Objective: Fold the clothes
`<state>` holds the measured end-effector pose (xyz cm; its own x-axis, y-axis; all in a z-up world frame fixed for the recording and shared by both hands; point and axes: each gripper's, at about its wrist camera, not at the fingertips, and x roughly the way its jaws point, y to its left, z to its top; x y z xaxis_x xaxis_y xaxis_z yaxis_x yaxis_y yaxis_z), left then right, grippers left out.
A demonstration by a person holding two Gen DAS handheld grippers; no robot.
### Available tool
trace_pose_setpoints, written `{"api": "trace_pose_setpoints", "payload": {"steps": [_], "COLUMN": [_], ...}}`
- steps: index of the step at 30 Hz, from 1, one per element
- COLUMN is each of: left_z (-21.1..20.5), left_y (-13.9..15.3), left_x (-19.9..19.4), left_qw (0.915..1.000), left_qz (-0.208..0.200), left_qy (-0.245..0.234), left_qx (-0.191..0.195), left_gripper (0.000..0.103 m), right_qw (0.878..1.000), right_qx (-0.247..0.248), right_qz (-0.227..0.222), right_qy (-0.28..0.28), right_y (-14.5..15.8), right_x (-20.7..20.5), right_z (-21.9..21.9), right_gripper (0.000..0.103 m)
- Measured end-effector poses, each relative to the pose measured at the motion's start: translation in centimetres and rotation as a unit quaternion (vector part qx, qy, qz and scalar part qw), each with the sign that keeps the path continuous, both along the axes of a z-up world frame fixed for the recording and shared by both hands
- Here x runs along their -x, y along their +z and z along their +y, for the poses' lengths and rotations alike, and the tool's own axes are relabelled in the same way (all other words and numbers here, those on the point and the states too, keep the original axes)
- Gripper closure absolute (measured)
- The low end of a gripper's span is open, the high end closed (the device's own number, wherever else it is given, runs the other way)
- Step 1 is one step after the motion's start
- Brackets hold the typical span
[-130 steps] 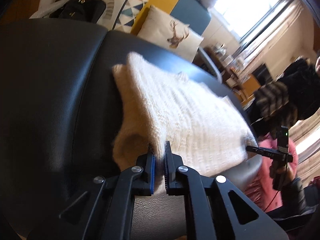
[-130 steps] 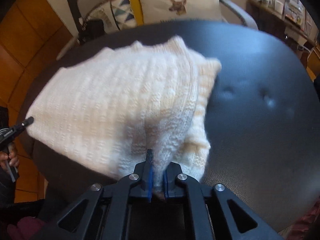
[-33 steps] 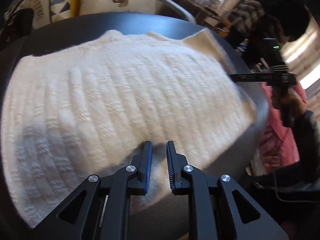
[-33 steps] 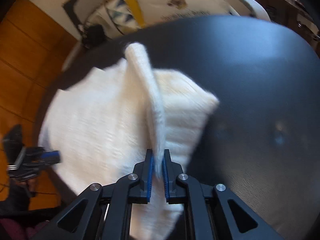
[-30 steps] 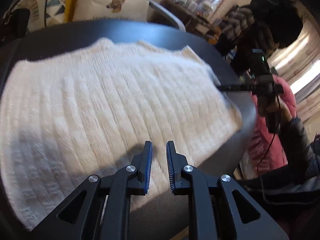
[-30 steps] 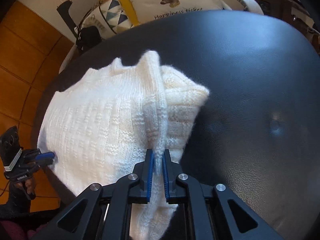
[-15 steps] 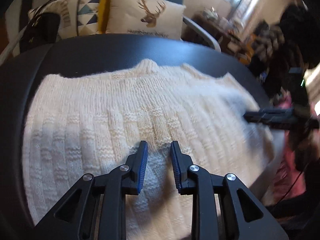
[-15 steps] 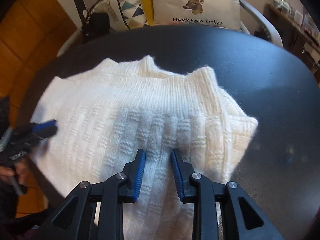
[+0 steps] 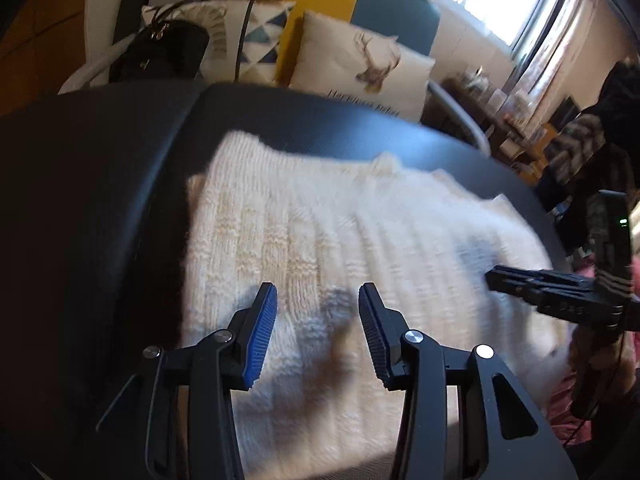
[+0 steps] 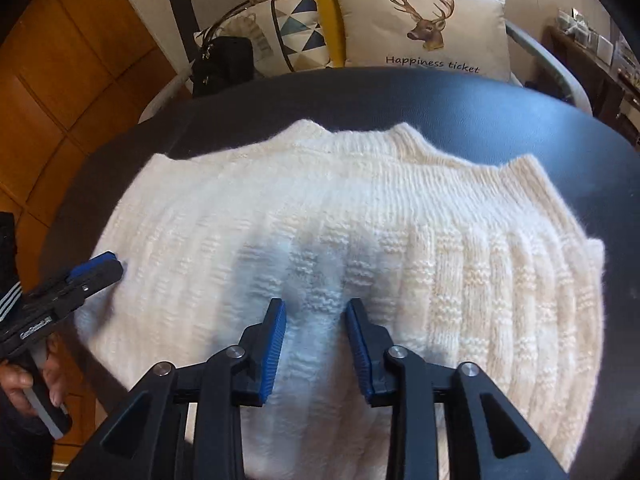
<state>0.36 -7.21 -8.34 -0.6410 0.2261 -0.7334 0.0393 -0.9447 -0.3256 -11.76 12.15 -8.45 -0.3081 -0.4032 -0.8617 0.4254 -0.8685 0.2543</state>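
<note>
My left gripper point(image 9: 318, 312) hangs over the near edge of the sweater point(image 9: 360, 248), its jaws opening with nothing pinched between them, only knit lying below the gap; my right gripper point(image 10: 316, 320) hovers above the same sweater point(image 10: 360, 220), jaws likewise opening and apart, no cloth caught by the blue pads point(image 10: 274, 344); the sweater is cream, ribbed, folded into a broad flat slab and lies on the black desk point(image 10: 520, 120), with its wavy far edge turned toward the cushions; in the right view my left gripper point(image 10: 104, 264) shows at the sweater's left edge, its tips close together there from that angle, and my hand point(image 10: 28, 392) grips its handle; in the left view my right gripper point(image 9: 494, 278) reaches in from the right over the sweater's right side, blurred; beyond the desk a deer cushion point(image 10: 424, 28) and a triangle cushion point(image 10: 296, 20) lean against a sofa back, with a black bag point(image 10: 224, 64) just beside the triangle cushion
</note>
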Motion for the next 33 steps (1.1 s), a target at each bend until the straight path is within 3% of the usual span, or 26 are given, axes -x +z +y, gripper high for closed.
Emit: {"api": "trace_pose_setpoints", "payload": {"steps": [1,4,7,9,10,15,16,18,20,22,27,33], "left_z": [-0.1,-0.1,-0.7,-0.9,-0.8,-1.3,-1.2,-0.8,-0.4,-0.1,0.1,1.3], "left_y": [0.6,0.9,-2.7,-3.0,-2.5,1.3,1.5,0.8,-2.1,-2.9,-0.4,3.5], "left_x": [-0.4,-0.9,-0.4,-1.3,-1.8,-4.7,-4.5,-3.1,-0.7,-0.1,-2.1,-5.3], "left_qw": [0.9999,0.9997,0.9978,0.9984,0.9987,0.9983,0.9982,0.9984,0.9976,0.9972,0.9969,0.9987], "left_qz": [0.011,0.013,-0.057,-0.046,-0.041,0.031,0.033,0.015,-0.056,-0.065,-0.045,-0.005], "left_qy": [0.001,0.015,0.028,0.031,0.029,0.013,0.010,0.001,0.007,0.022,0.035,0.050], "left_qx": [-0.002,0.012,0.015,0.010,0.007,-0.048,-0.050,-0.054,-0.039,-0.029,-0.054,0.006], "left_gripper": [0.056,0.033,0.033,0.033,0.033,0.032,0.026,0.024,0.025,0.025,0.025,0.024], "right_qw": [1.000,0.999,1.000,0.999,0.999,0.999,0.999,0.999,1.000,1.000,1.000,0.999], "right_qx": [0.015,0.024,0.001,-0.027,-0.033,-0.003,0.002,0.002,-0.014,0.012,0.022,0.034], "right_qz": [0.010,0.037,0.021,-0.001,0.020,0.038,0.046,0.039,-0.002,0.015,0.020,0.038], "right_qy": [0.004,0.012,0.012,0.020,0.021,0.014,0.010,-0.003,-0.011,-0.012,-0.002,-0.010], "right_y": [1.0,2.2,0.4,-1.7,-1.5,1.0,1.4,0.9,-1.7,-2.3,-1.3,-1.3], "right_x": [-0.4,-1.5,-1.9,-2.0,-2.4,-3.2,-3.4,-3.4,-2.6,-2.5,-3.0,-4.2], "right_z": [-0.2,-1.1,-2.5,-3.5,-3.7,-3.0,-2.7,-2.1,-1.7,-1.2,-0.6,0.8], "right_gripper": [0.069,0.068,0.067,0.066,0.066,0.066,0.065,0.065,0.064,0.064,0.064,0.062]}}
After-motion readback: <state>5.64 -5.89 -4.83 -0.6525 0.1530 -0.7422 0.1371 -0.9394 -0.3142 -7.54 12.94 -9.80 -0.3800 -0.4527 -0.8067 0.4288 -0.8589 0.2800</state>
